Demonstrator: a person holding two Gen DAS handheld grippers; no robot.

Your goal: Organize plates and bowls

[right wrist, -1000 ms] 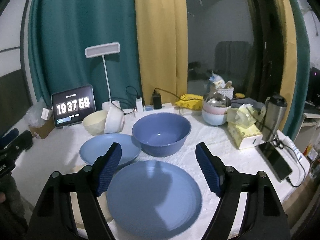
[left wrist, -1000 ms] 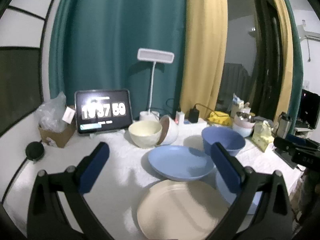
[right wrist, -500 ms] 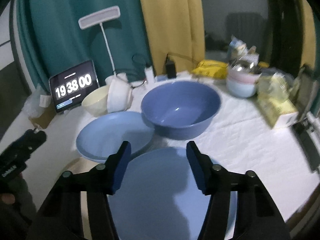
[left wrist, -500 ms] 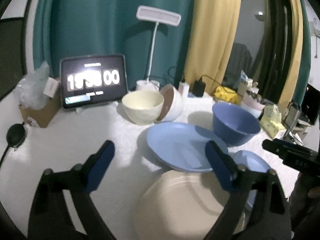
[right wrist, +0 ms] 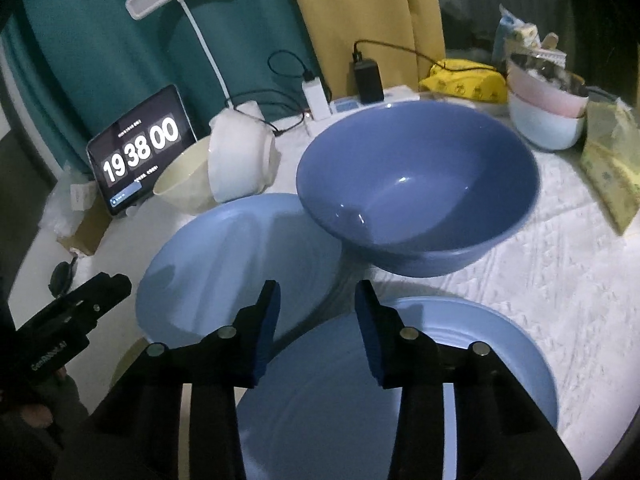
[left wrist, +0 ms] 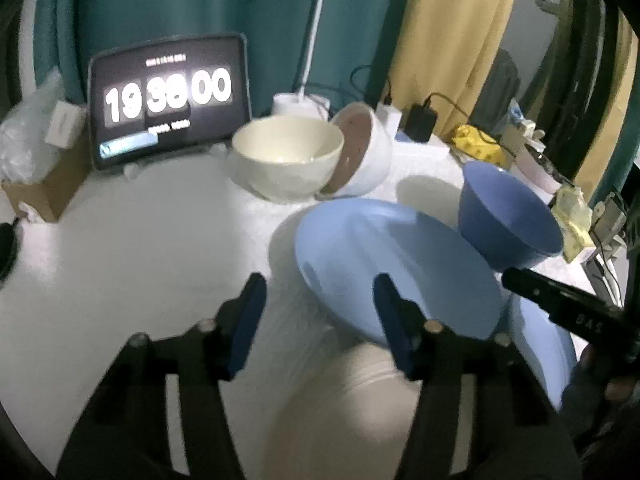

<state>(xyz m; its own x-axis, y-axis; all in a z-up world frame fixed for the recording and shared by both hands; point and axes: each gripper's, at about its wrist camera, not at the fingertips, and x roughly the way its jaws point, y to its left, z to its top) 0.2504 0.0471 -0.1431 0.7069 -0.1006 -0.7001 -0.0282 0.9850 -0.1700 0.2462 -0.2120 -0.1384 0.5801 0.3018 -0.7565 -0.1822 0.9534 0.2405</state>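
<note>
My left gripper (left wrist: 320, 312) hovers above the far rim of a beige plate (left wrist: 340, 408), its jaws closing with nothing pressed between the blue pads. A light blue plate (left wrist: 396, 264) overlaps the beige one just beyond. My right gripper (right wrist: 318, 320) hangs over the far rim of a second blue plate (right wrist: 420, 380), jaws also closing on nothing. A dark blue bowl (right wrist: 416, 184) stands behind it, with the light blue plate (right wrist: 232, 264) to its left. At the back a cream bowl (left wrist: 286, 160) stands beside a white bowl (left wrist: 364, 152) tipped on its side.
A tablet clock (left wrist: 168, 100), a lamp base (left wrist: 296, 104) and a cardboard box (left wrist: 40, 196) line the back left. A power strip (right wrist: 360, 100), stacked pink and white bowls (right wrist: 548, 112) and a tissue pack (right wrist: 612, 168) crowd the back right.
Both grippers have dropped and moved forward toward the plates, tilting further down. Their jaws have narrowed a good deal. The clock has ticked over.
</note>
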